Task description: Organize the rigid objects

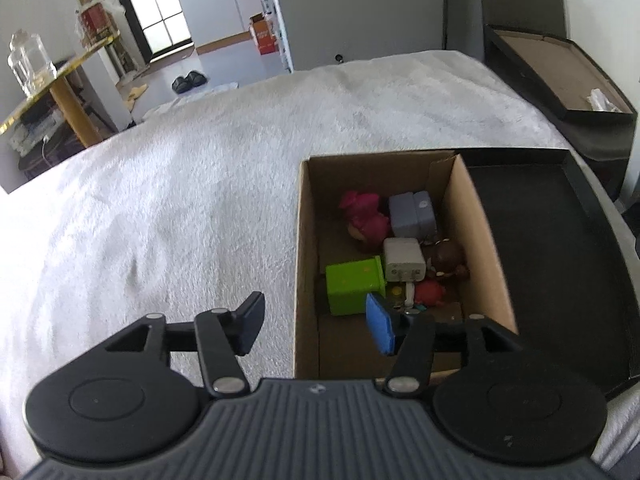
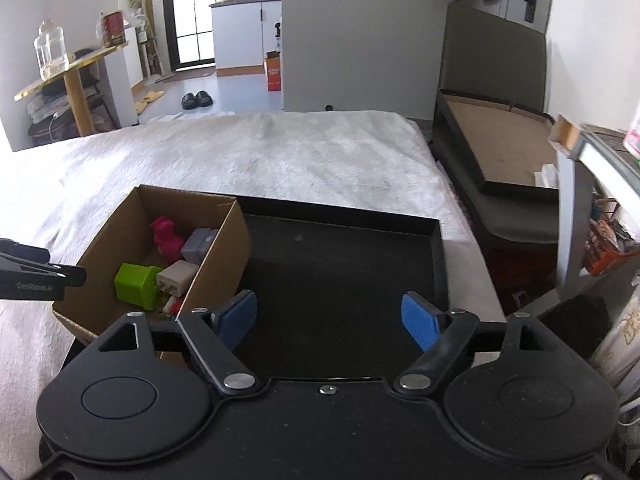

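**Cardboard box holds the toys, both tongs empty**

Cardboard box (image 1: 384, 248) sits on the white bed cover (image 1: 180, 184), touching the black tray's (image 2: 340, 264) left edge. Inside: green block (image 1: 352, 286), pink figure (image 1: 366, 218), grey cube (image 1: 412, 214). Left gripper (image 1: 316, 326) and right gripper (image 2: 330, 320) both gape wide, nothing between them.

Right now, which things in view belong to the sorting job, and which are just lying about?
Job:
- brown cardboard box
- green plastic block, pink toy figure, grey rectangular case, white plug adapter, all inside it
- shallow black tray beside it

Lying about:
- clear glass jar
- black slippers
- orange carton
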`<action>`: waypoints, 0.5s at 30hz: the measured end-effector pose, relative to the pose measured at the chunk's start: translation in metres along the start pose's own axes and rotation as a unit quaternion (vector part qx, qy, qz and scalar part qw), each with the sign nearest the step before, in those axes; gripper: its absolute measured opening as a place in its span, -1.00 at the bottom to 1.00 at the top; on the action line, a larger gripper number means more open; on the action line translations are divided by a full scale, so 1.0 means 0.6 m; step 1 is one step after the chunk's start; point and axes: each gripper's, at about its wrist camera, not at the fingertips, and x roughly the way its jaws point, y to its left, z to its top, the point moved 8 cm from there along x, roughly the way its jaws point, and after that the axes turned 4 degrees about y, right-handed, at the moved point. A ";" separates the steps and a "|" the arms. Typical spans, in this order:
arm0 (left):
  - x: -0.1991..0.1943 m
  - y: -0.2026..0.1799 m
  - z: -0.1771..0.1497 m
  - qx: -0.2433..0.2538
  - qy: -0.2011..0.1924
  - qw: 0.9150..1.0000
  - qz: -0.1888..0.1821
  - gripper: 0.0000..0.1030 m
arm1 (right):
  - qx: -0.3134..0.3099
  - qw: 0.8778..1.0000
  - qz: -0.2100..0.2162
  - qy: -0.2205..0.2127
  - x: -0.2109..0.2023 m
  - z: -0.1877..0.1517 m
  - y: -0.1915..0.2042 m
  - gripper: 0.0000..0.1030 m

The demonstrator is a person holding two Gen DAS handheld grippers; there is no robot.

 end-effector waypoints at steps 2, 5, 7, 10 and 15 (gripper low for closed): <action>-0.013 -0.002 0.003 0.006 -0.007 1.000 -0.002 0.36 | 0.004 1.000 -0.001 -0.004 -0.008 -0.001 -0.008 0.64; -0.034 -0.004 0.007 0.016 -0.018 1.000 -0.002 0.48 | 0.003 1.000 -0.006 -0.007 -0.020 -0.004 -0.015 0.71; -0.049 -0.002 0.007 0.018 -0.024 1.000 -0.004 0.53 | 0.004 1.000 -0.008 -0.010 -0.027 -0.005 -0.018 0.73; -0.073 0.004 0.007 0.019 -0.033 0.999 -0.005 0.62 | 0.010 1.000 -0.001 -0.014 -0.041 -0.006 -0.019 0.78; -0.116 0.019 0.009 0.015 -0.045 0.999 -0.015 0.80 | 0.007 1.000 0.004 -0.022 -0.070 -0.003 -0.018 0.93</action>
